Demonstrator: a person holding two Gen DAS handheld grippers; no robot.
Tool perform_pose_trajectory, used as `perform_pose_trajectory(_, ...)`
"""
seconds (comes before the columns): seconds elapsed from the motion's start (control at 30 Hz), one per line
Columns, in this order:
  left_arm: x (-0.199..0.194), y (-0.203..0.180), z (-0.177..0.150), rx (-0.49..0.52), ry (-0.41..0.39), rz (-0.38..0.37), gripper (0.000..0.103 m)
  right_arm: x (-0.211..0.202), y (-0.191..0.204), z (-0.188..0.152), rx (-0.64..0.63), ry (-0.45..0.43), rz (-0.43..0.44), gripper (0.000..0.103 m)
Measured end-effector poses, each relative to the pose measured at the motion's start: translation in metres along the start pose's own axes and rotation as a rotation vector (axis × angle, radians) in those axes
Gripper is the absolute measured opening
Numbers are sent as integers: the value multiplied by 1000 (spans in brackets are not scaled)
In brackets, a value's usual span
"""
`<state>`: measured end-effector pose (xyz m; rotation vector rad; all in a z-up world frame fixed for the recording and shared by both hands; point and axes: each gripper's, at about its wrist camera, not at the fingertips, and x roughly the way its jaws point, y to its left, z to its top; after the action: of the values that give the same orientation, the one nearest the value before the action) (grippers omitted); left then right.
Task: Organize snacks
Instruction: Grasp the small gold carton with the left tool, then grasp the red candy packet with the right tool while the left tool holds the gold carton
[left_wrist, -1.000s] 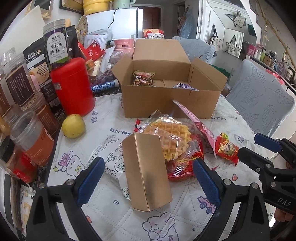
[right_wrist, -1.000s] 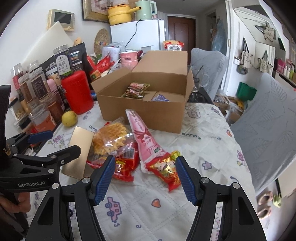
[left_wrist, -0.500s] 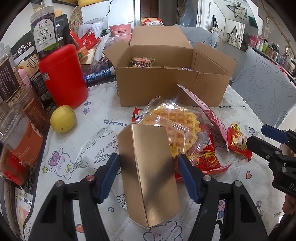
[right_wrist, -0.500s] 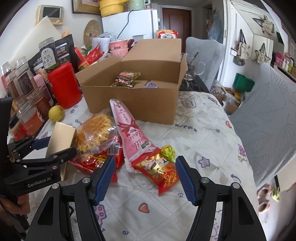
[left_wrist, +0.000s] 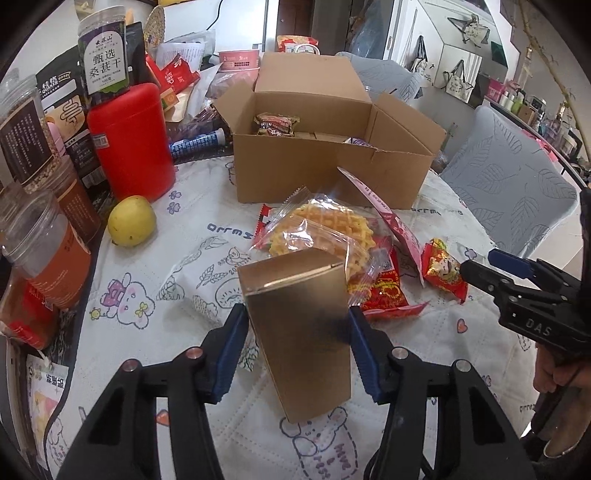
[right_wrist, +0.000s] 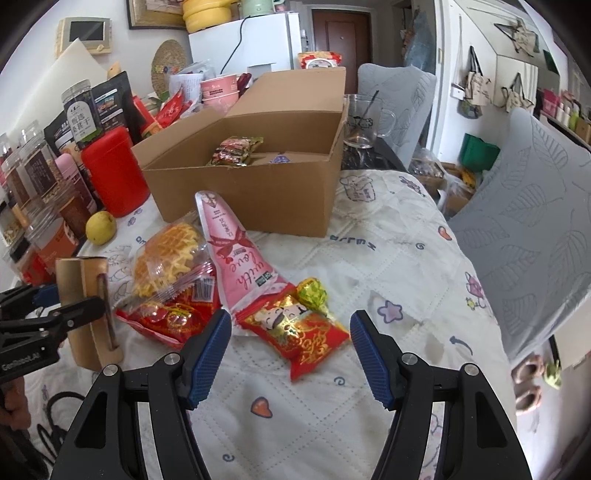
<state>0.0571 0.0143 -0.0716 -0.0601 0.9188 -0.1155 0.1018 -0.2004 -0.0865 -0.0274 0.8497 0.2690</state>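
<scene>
My left gripper (left_wrist: 295, 332) is shut on a gold box (left_wrist: 299, 332), its blue pads pressed on both sides, tilting the box up off the cloth; the box also shows in the right wrist view (right_wrist: 88, 295). My right gripper (right_wrist: 290, 343) is open and empty just in front of a red and gold snack packet (right_wrist: 299, 332). A waffle packet (left_wrist: 321, 229), a pink pouch (right_wrist: 236, 254) and a red packet (left_wrist: 384, 291) lie in a pile. The open cardboard box (left_wrist: 325, 162) behind holds a few snacks.
A red canister (left_wrist: 131, 140), a yellow fruit (left_wrist: 131, 221) and several jars (left_wrist: 44, 240) line the left side. A glass mug (right_wrist: 364, 122) stands right of the cardboard box. Grey chairs (right_wrist: 524, 229) are at the right.
My left gripper moved forward and closed on the gold box, then tilted it up. My right gripper came down closer to the red and gold packet.
</scene>
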Motion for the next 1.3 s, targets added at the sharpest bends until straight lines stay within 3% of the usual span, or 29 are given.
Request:
perform_pose_trajectory(0.3, 4, -10, -17, -6, 49, -27, 48, 23, -4, -6, -42, 65, 24, 68)
perform_pose_trajectory(0.6, 39, -9, -28, -63, 156, -27, 48, 43, -6, -4, -105, 85, 26, 71)
perform_pose_trajectory(0.87, 46, -11, -23, -56, 141, 8, 48, 54, -7, -5, -134, 101, 55, 71)
perform_pose_trajectory(0.9, 46, -11, -23, -52, 131, 12, 45, 54, -7, -5, -137, 101, 53, 70)
perform_pose_trajectory(0.97, 46, -12, -22, -40, 127, 24, 45, 53, -8, -7, -136, 87, 55, 55)
perform_pose_trajectory(1.07, 44, -11, -21, -46, 128, 20, 44, 49, -10, -7, -130, 71, 54, 47)
perform_pose_trajectory(1.3, 31, -14, -23, -35, 123, -2, 44, 32, -11, -14, -110, 36, 56, 47)
